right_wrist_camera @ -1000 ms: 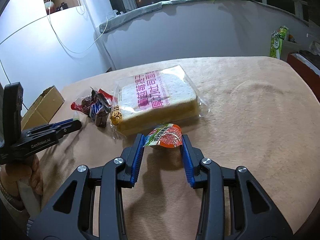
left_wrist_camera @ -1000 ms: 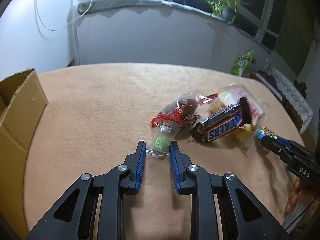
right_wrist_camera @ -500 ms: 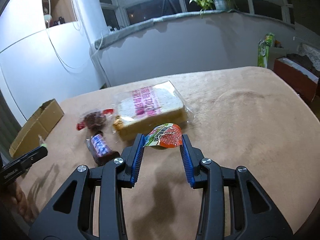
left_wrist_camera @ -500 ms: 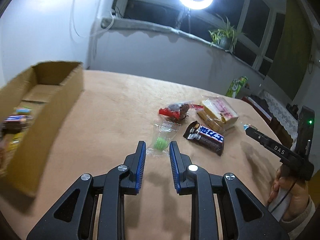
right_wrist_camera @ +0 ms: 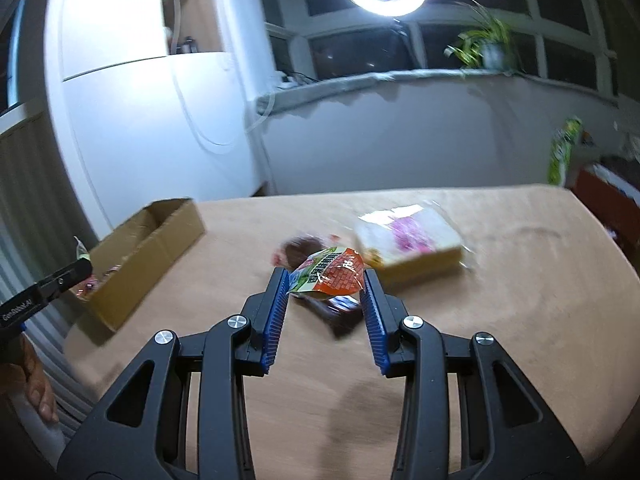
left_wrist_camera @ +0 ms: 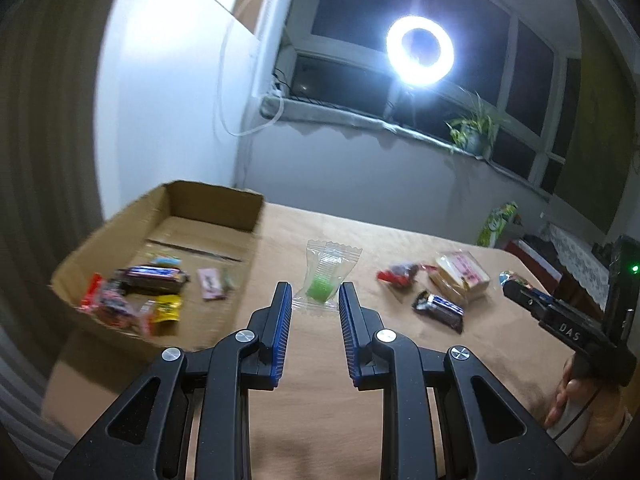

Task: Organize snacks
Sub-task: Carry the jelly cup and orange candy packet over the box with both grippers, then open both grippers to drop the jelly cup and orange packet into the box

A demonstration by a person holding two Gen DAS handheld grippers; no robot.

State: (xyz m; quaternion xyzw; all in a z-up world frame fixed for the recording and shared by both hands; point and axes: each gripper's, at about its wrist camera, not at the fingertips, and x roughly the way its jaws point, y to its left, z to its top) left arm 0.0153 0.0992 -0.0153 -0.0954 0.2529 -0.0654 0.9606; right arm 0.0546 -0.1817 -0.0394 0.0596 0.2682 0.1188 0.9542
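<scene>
My left gripper (left_wrist_camera: 315, 292) is shut on a clear-wrapped green candy (left_wrist_camera: 326, 276), held in the air just right of the open cardboard box (left_wrist_camera: 216, 206). Several wrapped snacks lie inside that box, a Snickers bar (left_wrist_camera: 154, 276) among them. My right gripper (right_wrist_camera: 324, 280) is shut on an orange and green snack packet (right_wrist_camera: 328, 274), above the tan table (right_wrist_camera: 500, 320). On the table lie a bread pack (right_wrist_camera: 408, 240), a red candy bag (left_wrist_camera: 400, 274) and a second Snickers bar (left_wrist_camera: 440, 308). The box (right_wrist_camera: 148, 240) sits at the table's left end.
The right gripper (left_wrist_camera: 516, 290) and the person's hand (left_wrist_camera: 572, 396) show at the right edge of the left wrist view. A ring light (left_wrist_camera: 420, 50) and a potted plant (left_wrist_camera: 474, 132) stand at the window behind. A green carton (right_wrist_camera: 562, 152) is beyond the table's far right.
Both grippers have risen and swung left with their snacks. The box interior has come into the left wrist view, and the table snacks have slid to the right and farther off.
</scene>
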